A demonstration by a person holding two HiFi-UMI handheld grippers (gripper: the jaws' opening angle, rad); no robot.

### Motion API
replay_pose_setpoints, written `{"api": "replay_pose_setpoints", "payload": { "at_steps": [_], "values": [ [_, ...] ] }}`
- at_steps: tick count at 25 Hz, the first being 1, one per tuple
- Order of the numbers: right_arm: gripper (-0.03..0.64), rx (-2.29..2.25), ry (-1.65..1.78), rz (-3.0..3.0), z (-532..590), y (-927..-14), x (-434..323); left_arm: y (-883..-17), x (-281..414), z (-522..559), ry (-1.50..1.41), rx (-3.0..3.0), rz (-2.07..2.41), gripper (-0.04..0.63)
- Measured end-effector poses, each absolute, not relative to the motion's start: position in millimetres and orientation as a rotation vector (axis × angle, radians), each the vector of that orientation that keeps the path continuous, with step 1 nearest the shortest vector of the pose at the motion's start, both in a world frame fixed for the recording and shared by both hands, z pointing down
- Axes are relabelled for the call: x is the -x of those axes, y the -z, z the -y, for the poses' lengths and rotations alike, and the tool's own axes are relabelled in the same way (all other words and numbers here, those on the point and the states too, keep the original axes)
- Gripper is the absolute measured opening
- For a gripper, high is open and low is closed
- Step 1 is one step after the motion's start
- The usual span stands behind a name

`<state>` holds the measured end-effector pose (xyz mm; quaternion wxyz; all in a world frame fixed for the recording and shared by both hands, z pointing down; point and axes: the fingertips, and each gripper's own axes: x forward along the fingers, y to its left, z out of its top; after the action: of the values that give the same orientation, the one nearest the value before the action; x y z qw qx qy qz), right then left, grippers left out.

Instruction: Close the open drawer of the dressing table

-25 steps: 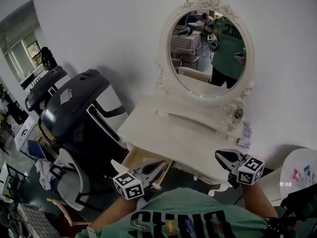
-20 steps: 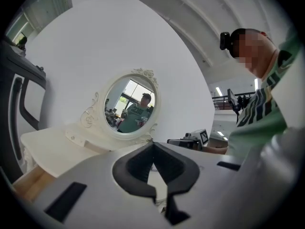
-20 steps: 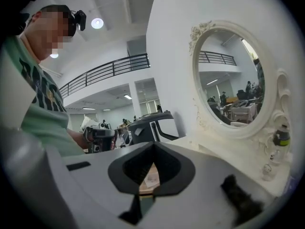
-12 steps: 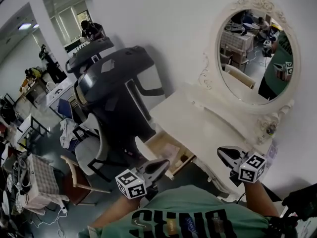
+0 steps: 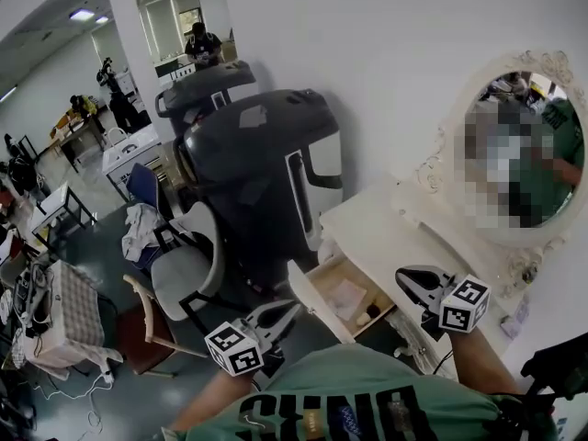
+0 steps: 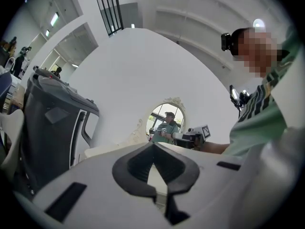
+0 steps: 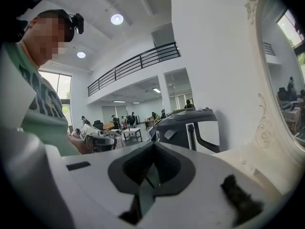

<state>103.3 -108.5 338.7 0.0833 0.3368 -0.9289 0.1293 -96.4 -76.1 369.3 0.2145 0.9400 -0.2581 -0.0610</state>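
The drawer stood pulled out from the dressing table, with a few small items lying in it. Both grippers hung in front of the table, touching nothing. The left gripper was near the drawer's outer end, the right gripper by the table's front edge. Both pairs of jaws were closed and empty. Beside the table stood a big grey machine.

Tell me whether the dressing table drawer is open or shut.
Open. The drawer sticks out from the dressing table front, its inside exposed in the head view.
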Motion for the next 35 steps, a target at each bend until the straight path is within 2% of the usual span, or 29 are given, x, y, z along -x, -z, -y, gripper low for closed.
{"api": "replay_pose_setpoints", "payload": {
  "at_steps": [6,14,19,27,35],
  "values": [
    [0.011,-0.852,-0.376,2.750,122,-352,-33,-386,149,88,0.195,-2.578,0.781,0.008],
    [0.011,-0.612,-0.353,2.790,154,-358,-2,-410,172,82,0.199,-2.478,0.996,0.008],
    [0.011,-0.412,-0.341,2.823,173,-371,-20,-429,154,91,0.177,-2.391,1.187,0.008],
    [0.011,-0.243,-0.414,2.857,211,-391,-65,-465,84,102,0.068,-2.273,1.331,0.008],
    [0.011,-0.277,-0.493,2.865,206,-416,-62,-520,97,106,-0.138,-2.225,1.317,0.009]
  ]
}}
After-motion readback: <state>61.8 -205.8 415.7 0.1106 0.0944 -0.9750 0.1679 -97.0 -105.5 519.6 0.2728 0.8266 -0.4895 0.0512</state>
